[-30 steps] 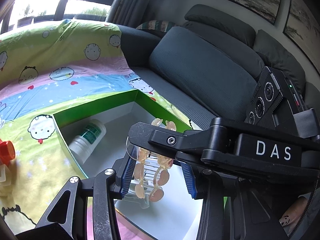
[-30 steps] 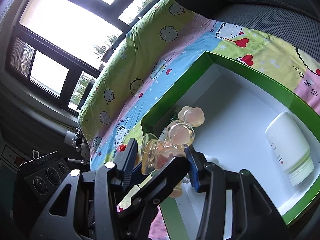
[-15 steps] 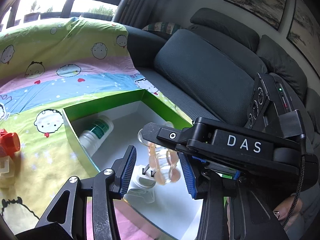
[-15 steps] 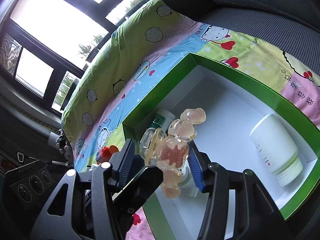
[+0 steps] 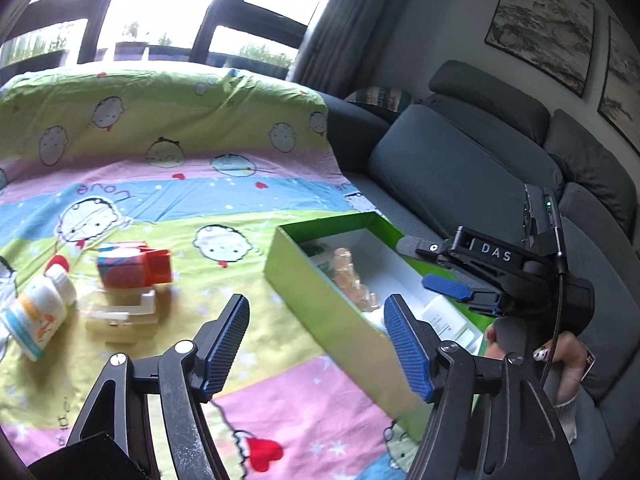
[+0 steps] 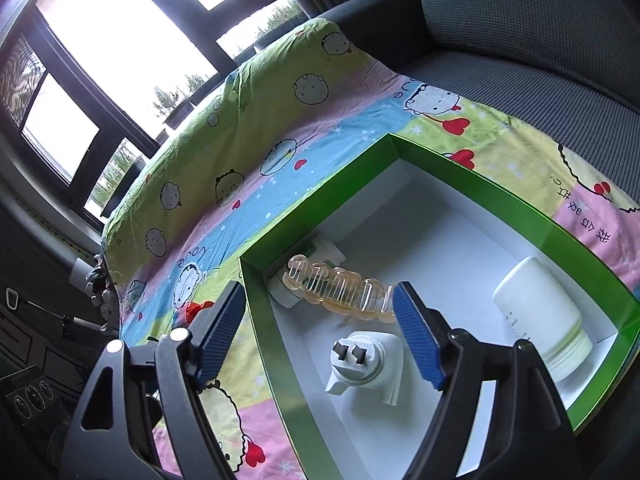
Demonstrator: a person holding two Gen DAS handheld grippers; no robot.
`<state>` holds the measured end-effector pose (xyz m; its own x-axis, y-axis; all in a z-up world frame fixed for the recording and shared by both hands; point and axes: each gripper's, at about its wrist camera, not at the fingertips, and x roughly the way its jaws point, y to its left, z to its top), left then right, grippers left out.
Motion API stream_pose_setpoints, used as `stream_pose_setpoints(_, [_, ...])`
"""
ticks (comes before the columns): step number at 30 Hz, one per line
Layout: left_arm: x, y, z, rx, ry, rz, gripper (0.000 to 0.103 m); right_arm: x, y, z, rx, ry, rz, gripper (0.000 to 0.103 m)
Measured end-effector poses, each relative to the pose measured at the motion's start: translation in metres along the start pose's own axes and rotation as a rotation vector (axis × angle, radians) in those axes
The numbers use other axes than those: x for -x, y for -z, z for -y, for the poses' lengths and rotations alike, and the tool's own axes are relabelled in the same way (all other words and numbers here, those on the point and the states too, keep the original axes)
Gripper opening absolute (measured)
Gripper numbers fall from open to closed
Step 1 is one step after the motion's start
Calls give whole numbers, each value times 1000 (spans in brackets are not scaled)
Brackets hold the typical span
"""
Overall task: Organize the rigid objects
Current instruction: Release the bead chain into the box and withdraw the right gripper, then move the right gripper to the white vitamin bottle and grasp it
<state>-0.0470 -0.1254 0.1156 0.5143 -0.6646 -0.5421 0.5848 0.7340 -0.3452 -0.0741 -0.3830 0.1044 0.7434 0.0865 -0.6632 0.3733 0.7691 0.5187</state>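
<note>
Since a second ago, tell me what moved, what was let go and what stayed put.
Both grippers let go of the clear peach hair clip, which now lies in the green box. Left gripper has swung away over the blanket, jaws opening and empty; right gripper still hovers over the box, jaws opening. White bottle and plug adapter stayed.

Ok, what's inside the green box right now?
In the green box: a clear amber hair clip, a white plug adapter, a white bottle, and a green-labelled bottle partly hidden behind the clip.

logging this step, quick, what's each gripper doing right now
left gripper: jaws opening, nothing between them.
right gripper: jaws opening, holding nothing, over the green box.
</note>
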Motion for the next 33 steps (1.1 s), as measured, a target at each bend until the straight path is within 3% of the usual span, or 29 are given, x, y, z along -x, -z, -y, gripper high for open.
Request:
stream_pose_setpoints(3, [16, 7, -20, -6, -74, 11, 75, 1, 1, -6, 25, 4, 11, 86])
stream_pose_setpoints(13, [35, 33, -109, 136, -359, 84, 85, -10, 13, -41, 163, 40, 44, 93])
stream_pose_setpoints(19, [39, 37, -136, 190, -470, 81, 85, -19, 23, -64, 233, 29, 47, 93])
stream_pose_setpoints(22, [47, 37, -147, 217, -513, 96, 85, -19, 28, -73, 263, 8, 59, 94])
stream_pose_setpoints(28, [59, 37, -167, 313, -529, 100, 85, -23, 39, -89, 311, -13, 48, 94])
stream_pose_setpoints(33, [65, 40, -189, 430, -579, 102, 85, -28, 50, -103, 355, -22, 35, 94])
